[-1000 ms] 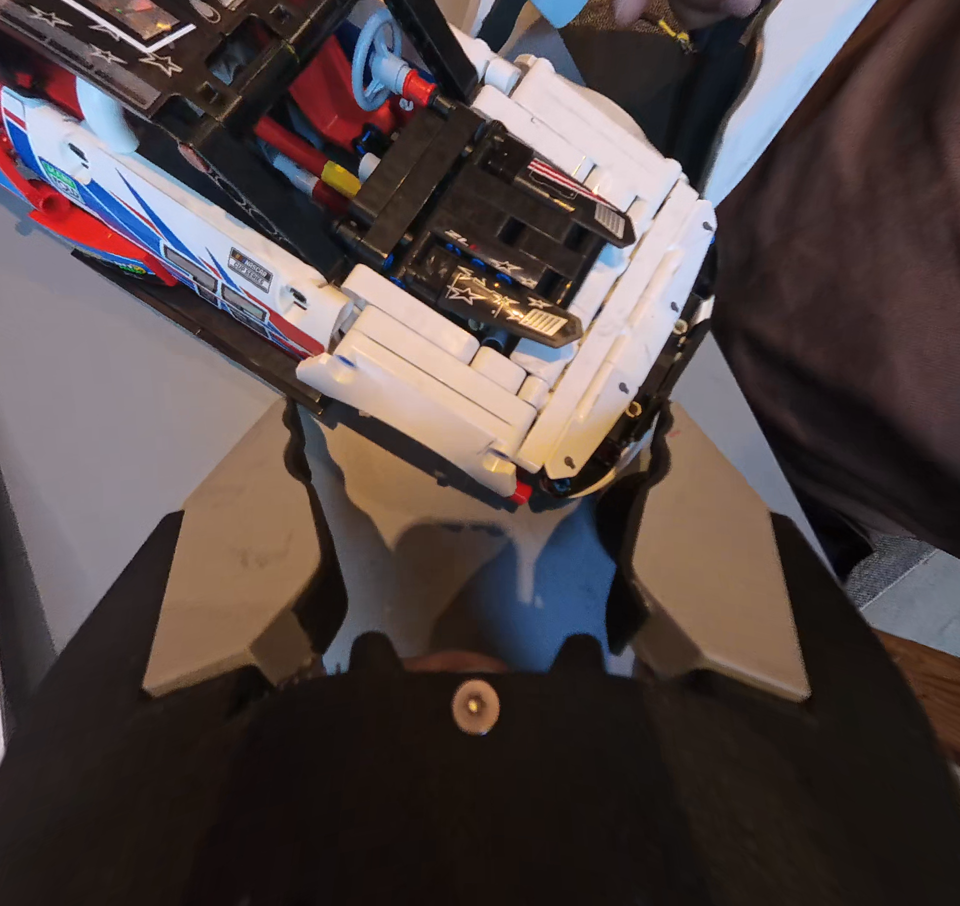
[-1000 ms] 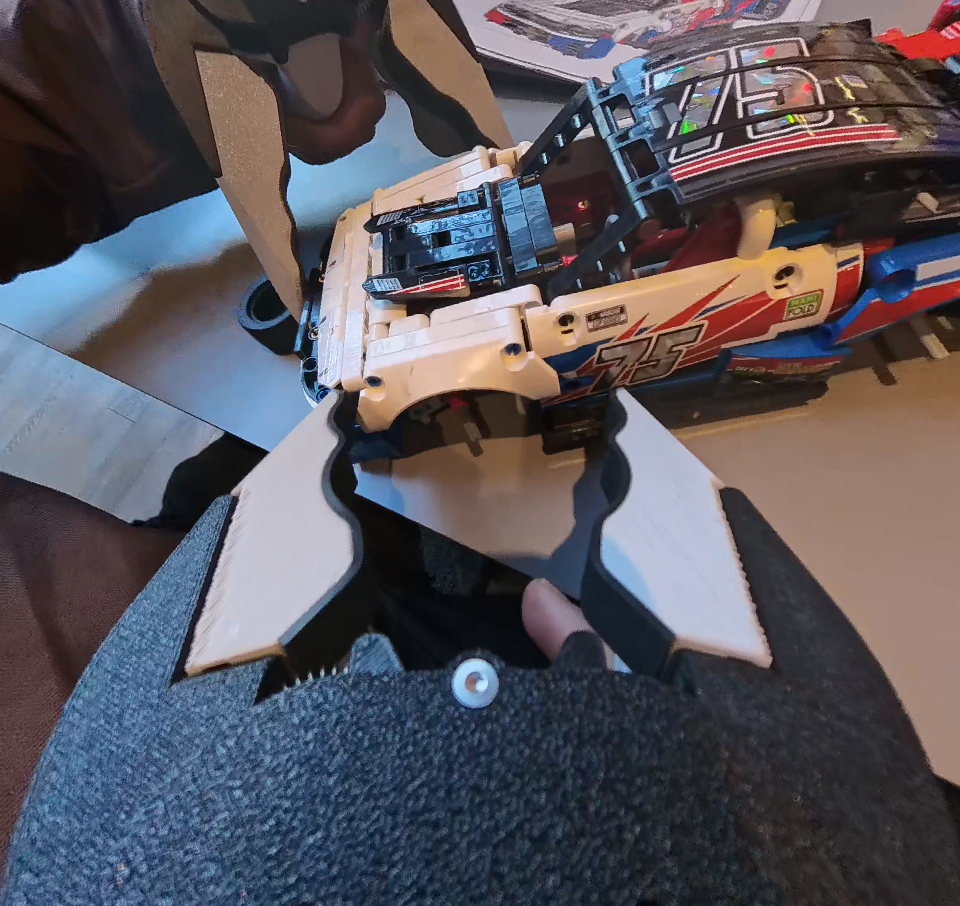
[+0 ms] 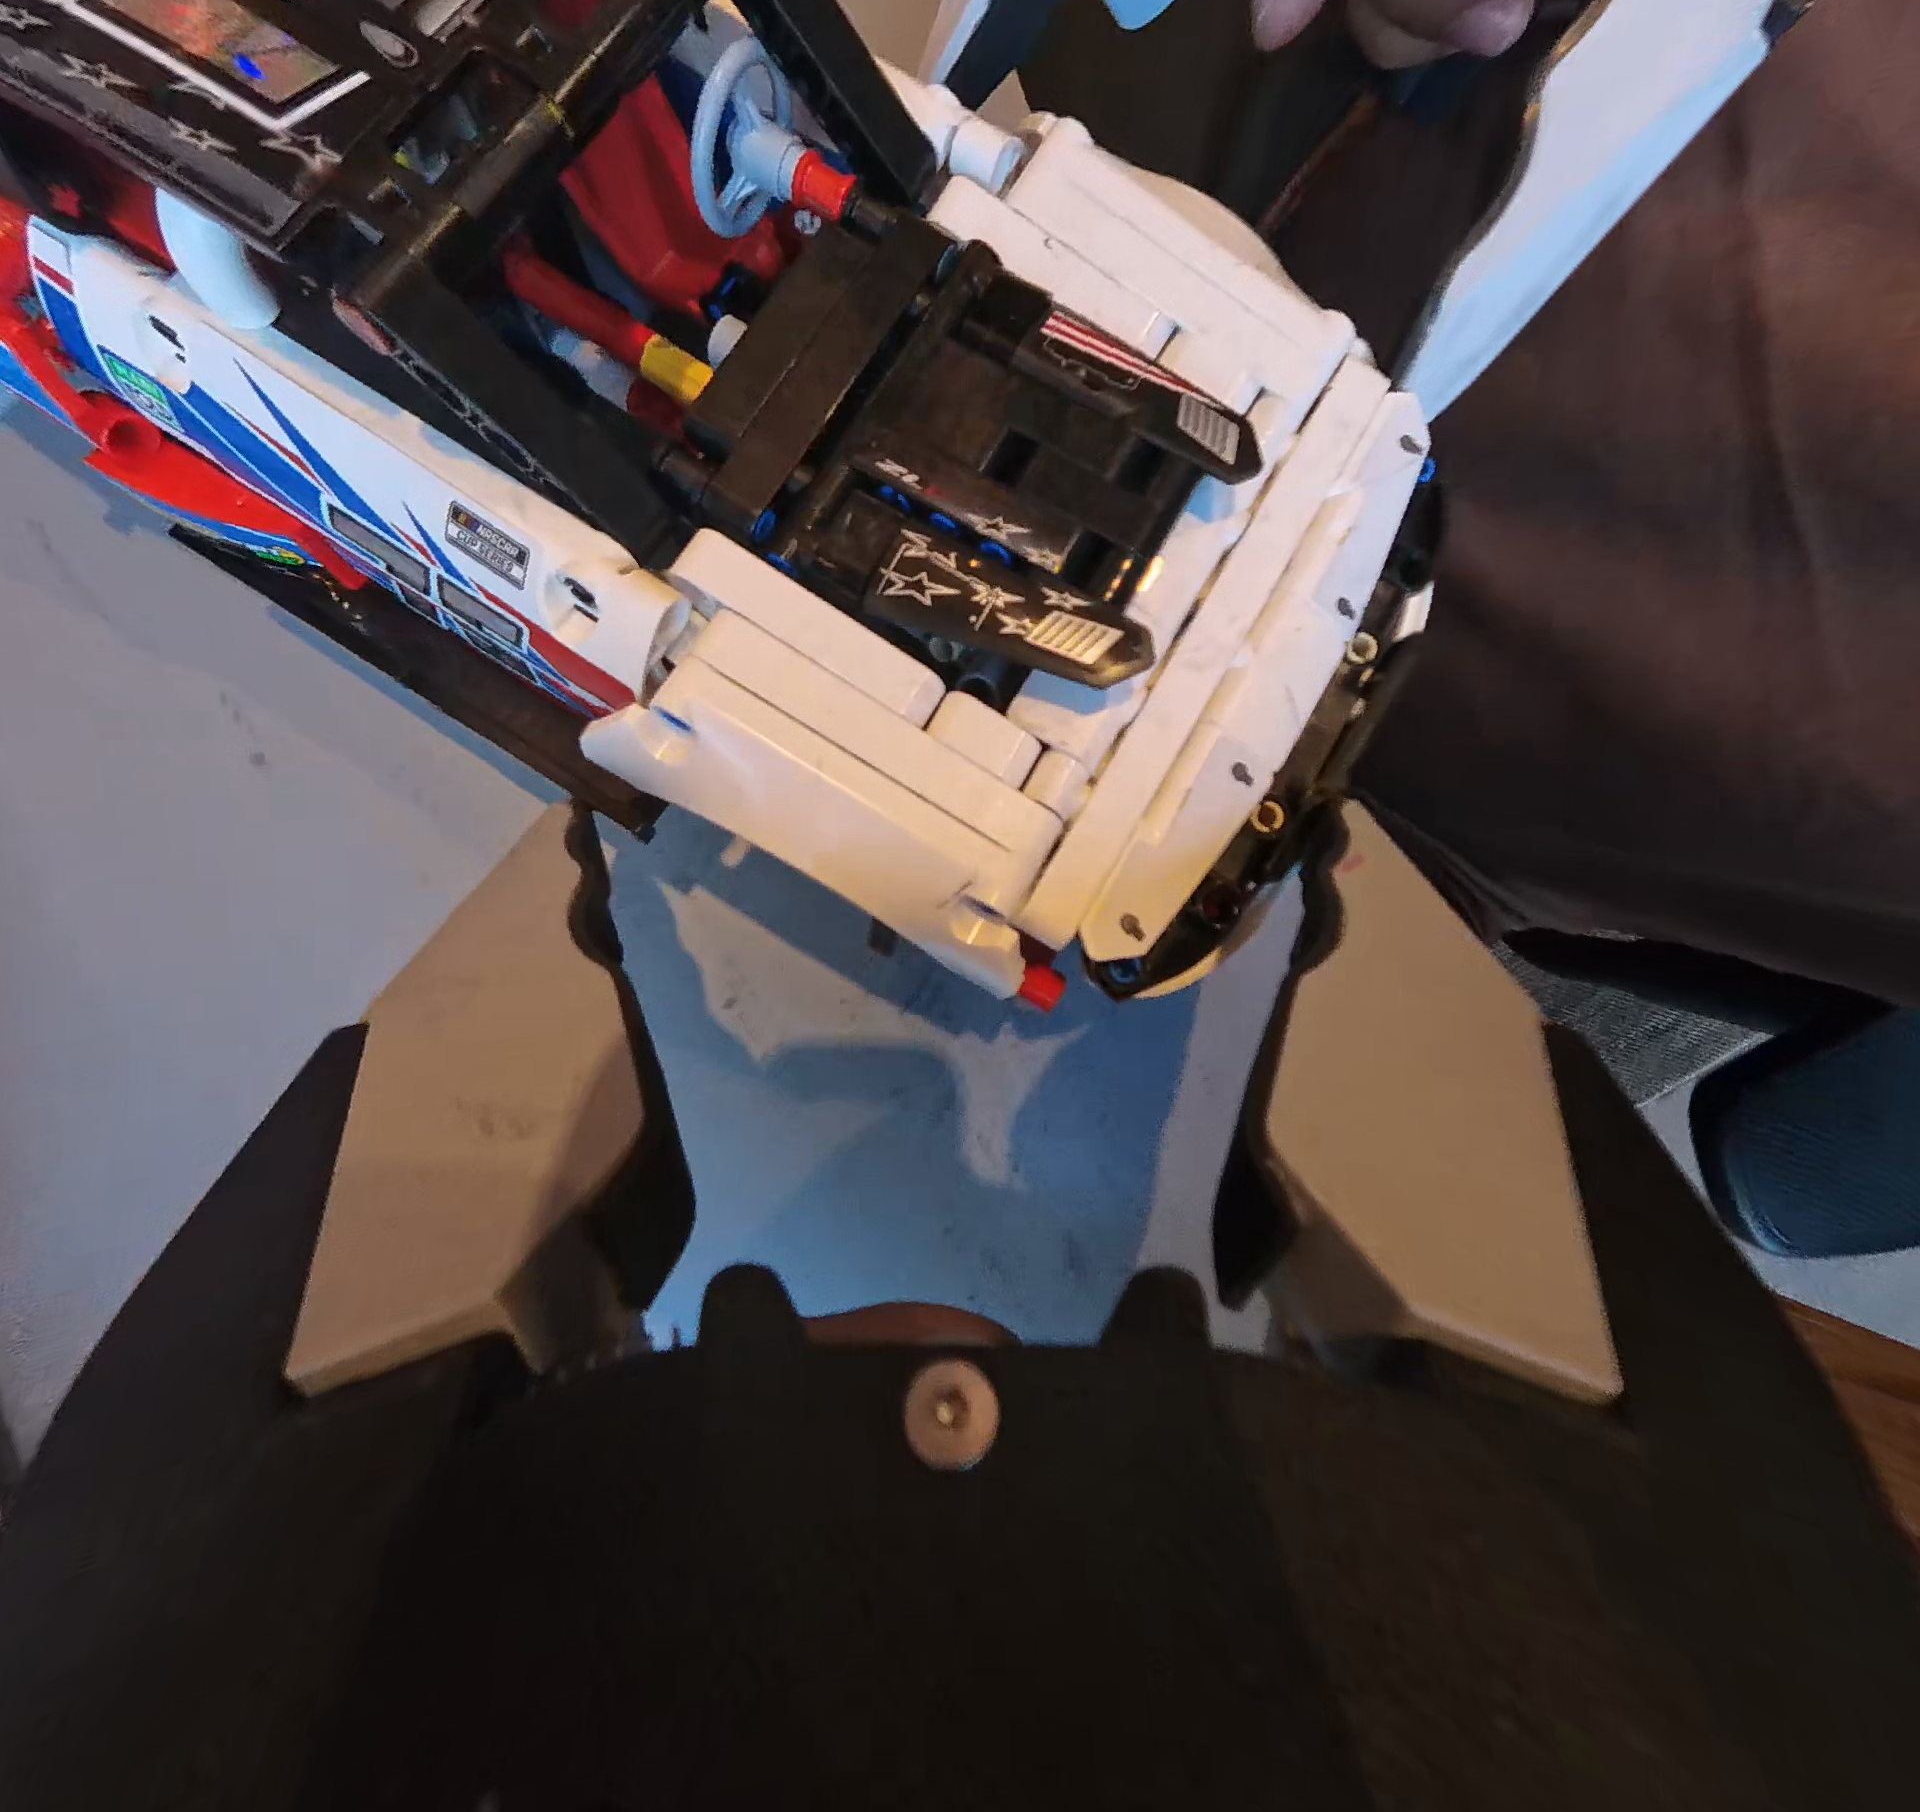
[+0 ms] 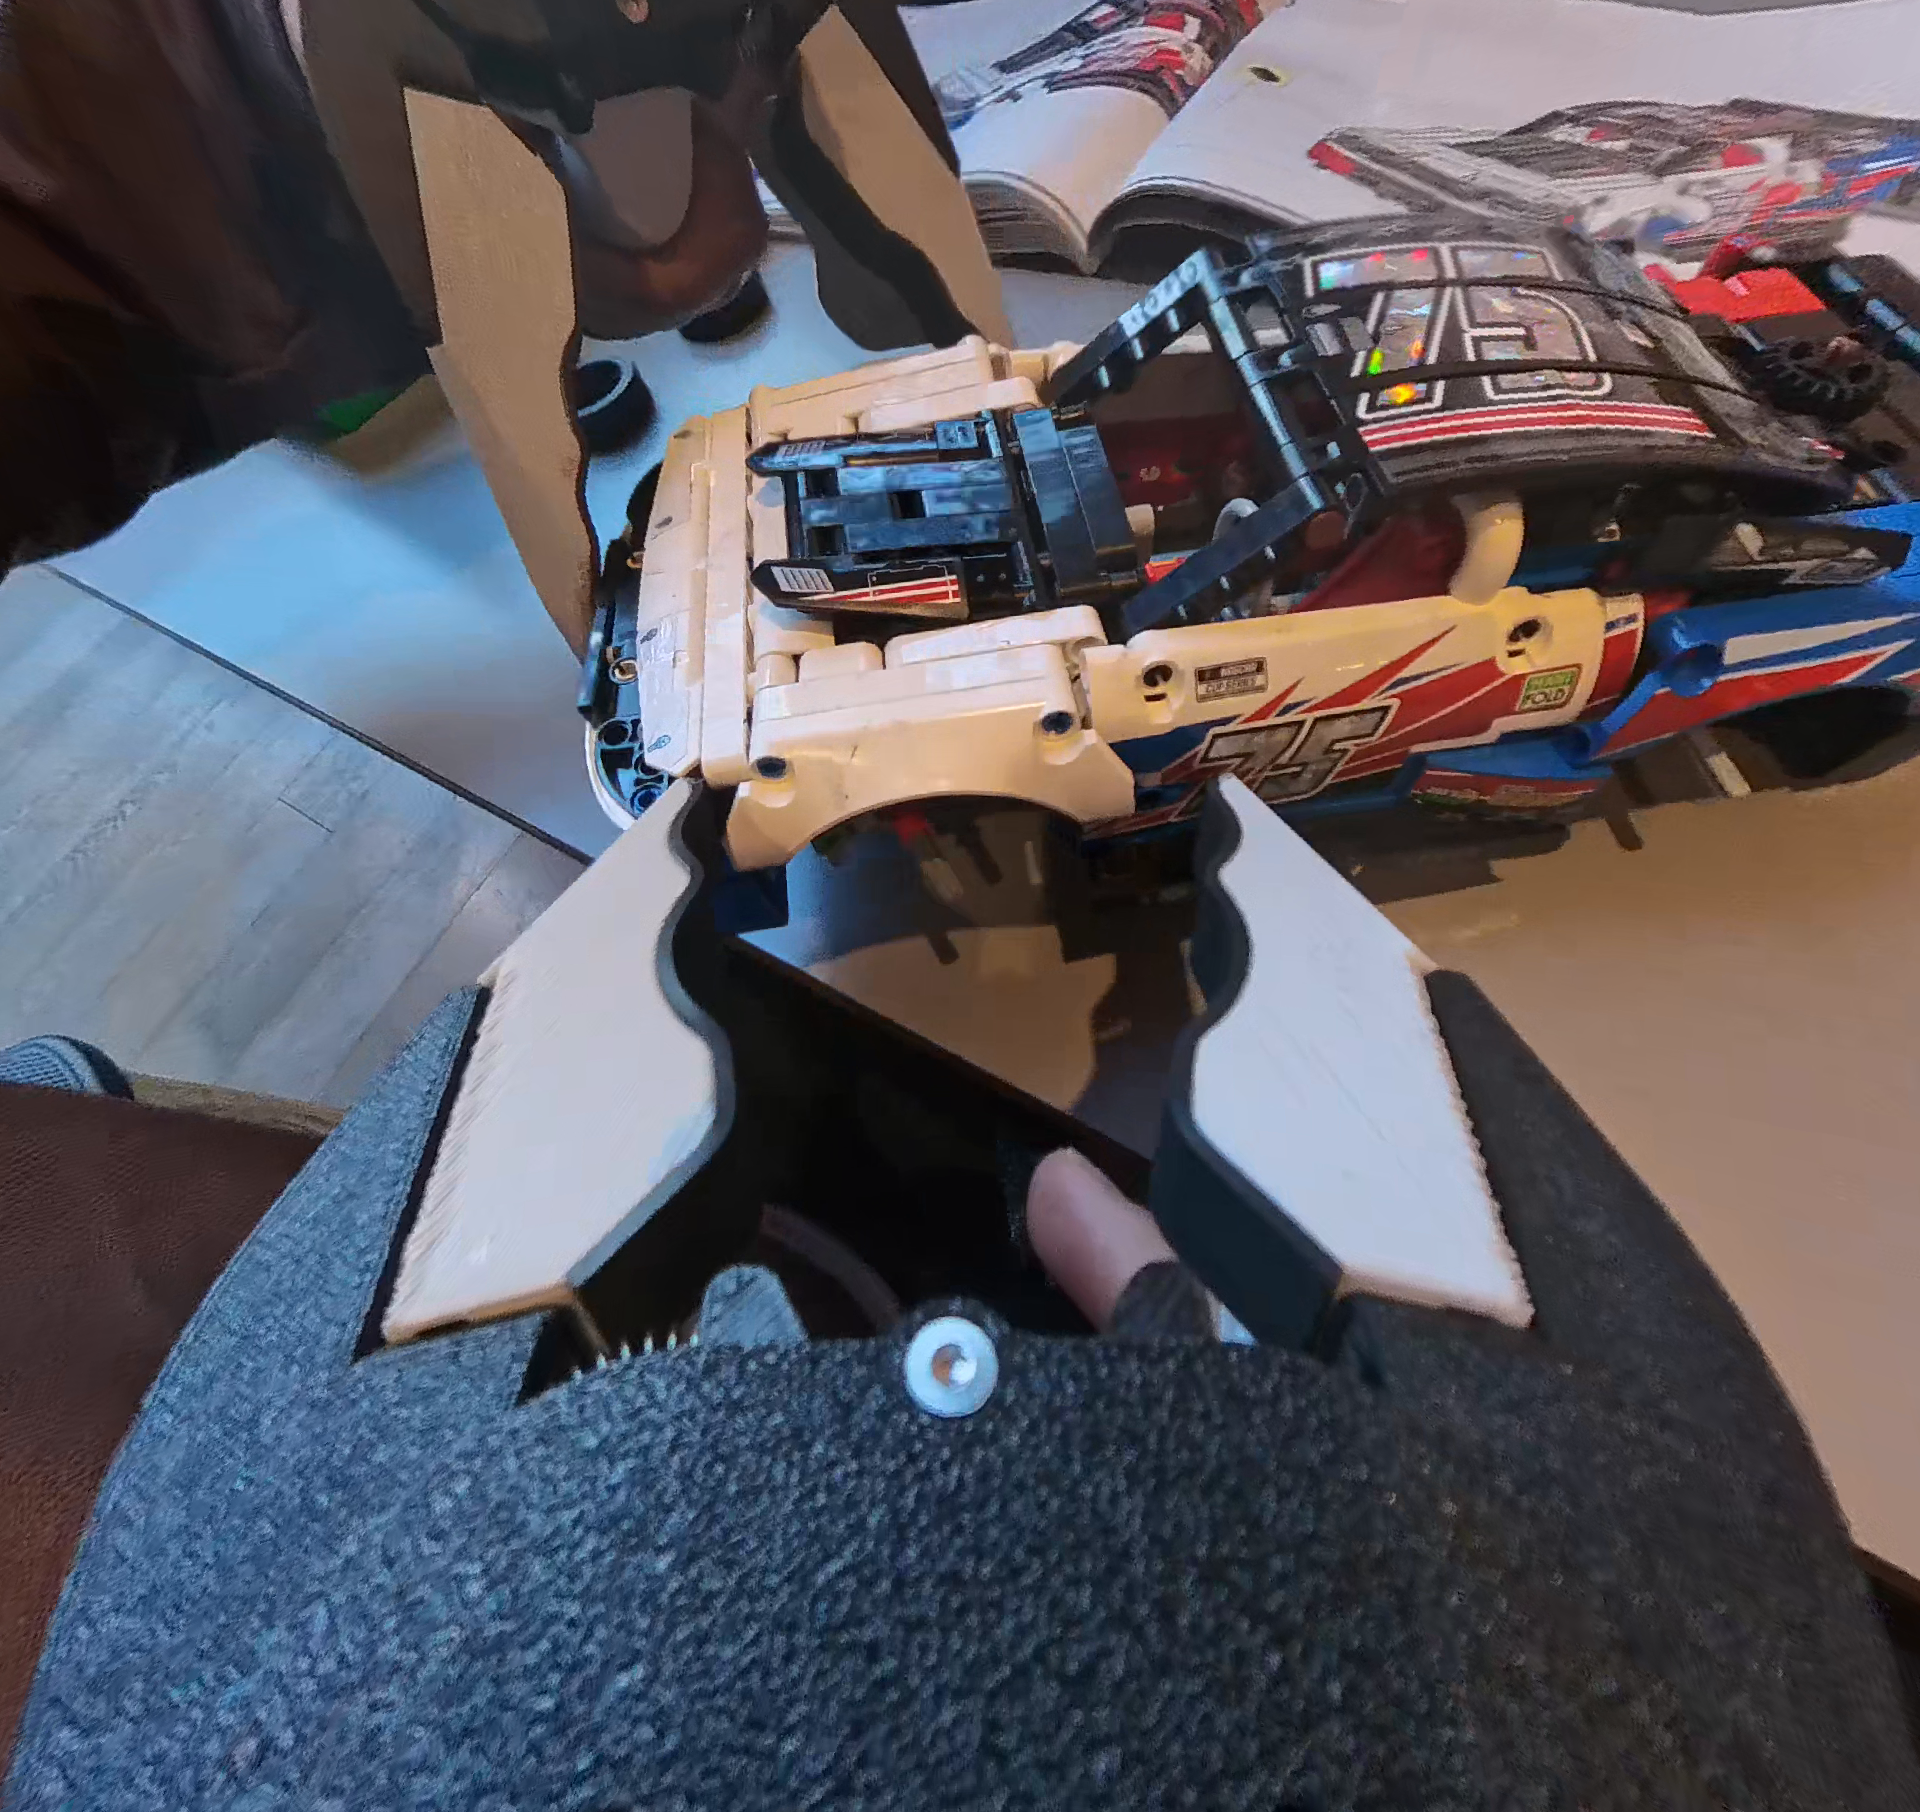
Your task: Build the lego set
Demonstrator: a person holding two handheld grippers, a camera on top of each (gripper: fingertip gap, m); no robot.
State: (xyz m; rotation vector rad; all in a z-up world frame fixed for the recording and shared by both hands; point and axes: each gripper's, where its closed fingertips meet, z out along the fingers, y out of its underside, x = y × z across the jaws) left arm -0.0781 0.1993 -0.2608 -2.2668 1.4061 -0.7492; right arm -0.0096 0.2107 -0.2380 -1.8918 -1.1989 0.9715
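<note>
The right gripper (image 4: 951,806), its tan fingers spread wide and holding nothing, sits closer than a second ago to the empty front wheel arch of the white, red and blue brick-built race car (image 4: 1195,640), one tip at the car's front corner. The car rests on the pale grey table (image 4: 1558,1087) by its near corner. Beyond the nose, the left gripper (image 3: 951,837) is likewise spread and empty, one finger against the front bumper as before. Farther off, two small black tyres (image 4: 613,401) and an open instruction booklet (image 4: 1195,131) now show.
</note>
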